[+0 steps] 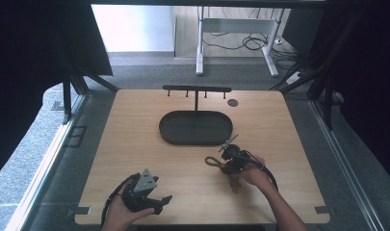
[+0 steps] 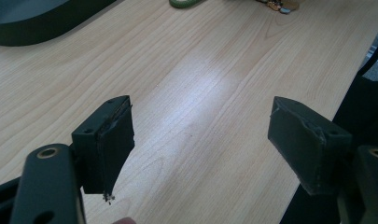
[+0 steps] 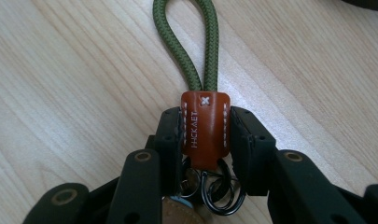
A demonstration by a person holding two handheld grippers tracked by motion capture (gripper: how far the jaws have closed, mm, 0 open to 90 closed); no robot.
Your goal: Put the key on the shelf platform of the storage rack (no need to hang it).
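Observation:
A keychain lies on the wooden table: an olive-green cord loop (image 3: 196, 42), a brown leather tab (image 3: 205, 126) and dark metal rings (image 3: 219, 193) behind it. My right gripper (image 3: 206, 133) is shut on the leather tab, one pad pressed on each side. In the high view the right gripper (image 1: 229, 156) sits right of centre, with the green loop (image 1: 213, 161) sticking out to its left. My left gripper (image 1: 160, 203) rests near the table's front left edge, held in a hand. In its own view the left gripper (image 2: 200, 135) stands open over bare wood.
A black oval tray (image 1: 166, 130) sits at the table's middle back, with a black T-shaped hook rack (image 1: 197, 89) rising behind it. A small dark disc (image 1: 232, 102) lies at the back right. The tray's edge (image 2: 32, 28) appears in the left gripper view.

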